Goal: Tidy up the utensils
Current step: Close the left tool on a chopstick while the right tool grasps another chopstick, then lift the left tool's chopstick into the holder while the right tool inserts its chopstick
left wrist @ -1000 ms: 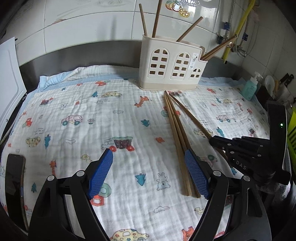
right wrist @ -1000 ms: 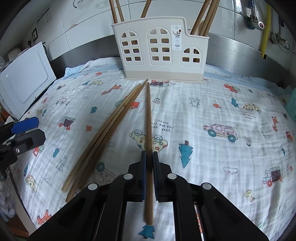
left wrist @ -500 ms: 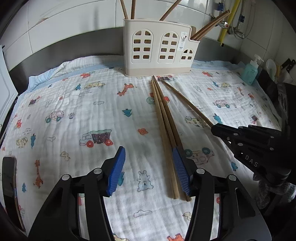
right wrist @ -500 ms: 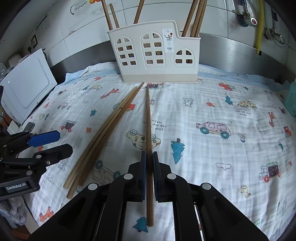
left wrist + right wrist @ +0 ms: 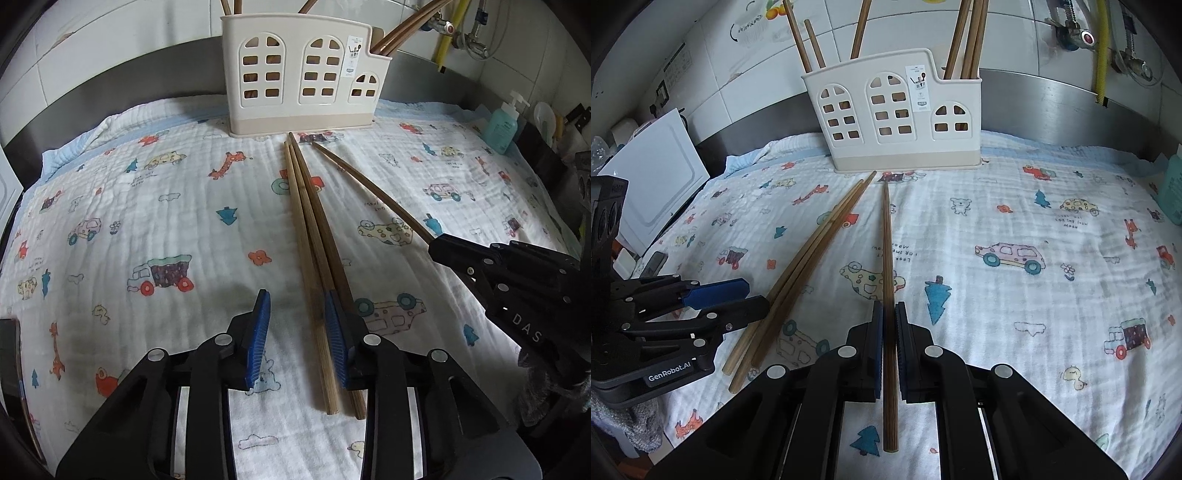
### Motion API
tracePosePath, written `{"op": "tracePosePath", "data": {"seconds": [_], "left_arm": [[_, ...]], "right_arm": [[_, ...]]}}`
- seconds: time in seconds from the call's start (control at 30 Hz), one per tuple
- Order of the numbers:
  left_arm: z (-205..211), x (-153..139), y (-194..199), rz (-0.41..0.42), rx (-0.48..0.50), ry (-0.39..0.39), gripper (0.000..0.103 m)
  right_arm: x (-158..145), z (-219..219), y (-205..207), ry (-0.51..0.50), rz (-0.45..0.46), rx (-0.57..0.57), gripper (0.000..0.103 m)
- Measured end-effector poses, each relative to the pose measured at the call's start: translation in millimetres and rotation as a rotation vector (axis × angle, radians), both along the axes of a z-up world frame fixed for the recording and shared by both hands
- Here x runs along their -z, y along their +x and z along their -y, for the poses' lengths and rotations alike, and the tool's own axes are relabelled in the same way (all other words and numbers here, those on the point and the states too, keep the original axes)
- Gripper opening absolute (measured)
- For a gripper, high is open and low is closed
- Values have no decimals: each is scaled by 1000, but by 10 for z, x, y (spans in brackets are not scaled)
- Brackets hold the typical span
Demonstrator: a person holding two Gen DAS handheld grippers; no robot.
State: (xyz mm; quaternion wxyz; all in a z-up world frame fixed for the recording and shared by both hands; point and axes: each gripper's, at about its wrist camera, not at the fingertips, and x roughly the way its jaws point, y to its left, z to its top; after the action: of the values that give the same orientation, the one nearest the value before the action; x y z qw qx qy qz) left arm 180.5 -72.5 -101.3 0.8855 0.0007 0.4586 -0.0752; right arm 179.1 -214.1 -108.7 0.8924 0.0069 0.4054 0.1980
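Right tongs (image 5: 889, 314) pinch one chopstick (image 5: 887, 240) lying on the cloth-covered table (image 5: 1015, 295), tip toward the white holder (image 5: 897, 122). Left tongs (image 5: 297, 314) are closing around the chopstick bundle (image 5: 314, 240), pads not yet pressing.

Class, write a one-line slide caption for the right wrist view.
Right gripper clamps one chopstick on the printed cloth, aimed at the holder; left gripper closes beside three loose chopsticks.

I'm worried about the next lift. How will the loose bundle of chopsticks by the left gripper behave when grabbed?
The bundle of chopsticks looks stiff and light, so no sag. Lying loose and side by side on the soft printed cloth, they may splay or slip apart as the left gripper jaws close, gripping them near one end.
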Motion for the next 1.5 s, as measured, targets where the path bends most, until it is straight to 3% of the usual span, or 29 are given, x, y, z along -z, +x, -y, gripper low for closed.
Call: {"op": "tracePosePath", "data": {"seconds": [0.37,0.63,0.8,1.0,1.23,1.5], "left_arm": [[64,46,42,-8,-13,47,23],[85,50,80,7,-15,79,10],[20,21,78,12,-4,31,6],[-121,-193,10,81,3,-57,6],[-205,-554,-62,195,21,-99,6],[-305,-863,12,256,50,-155,6]], "right_arm": [[12,34,-13,8,-3,3,6],[12,31,-16,10,-8,7,6],[-30,34,-47,14,4,13,6],[-184,52,-103,21,45,19,6],[-503,65,-134,35,124,24,6],[-957,24,-26,46,208,4,6]]}}
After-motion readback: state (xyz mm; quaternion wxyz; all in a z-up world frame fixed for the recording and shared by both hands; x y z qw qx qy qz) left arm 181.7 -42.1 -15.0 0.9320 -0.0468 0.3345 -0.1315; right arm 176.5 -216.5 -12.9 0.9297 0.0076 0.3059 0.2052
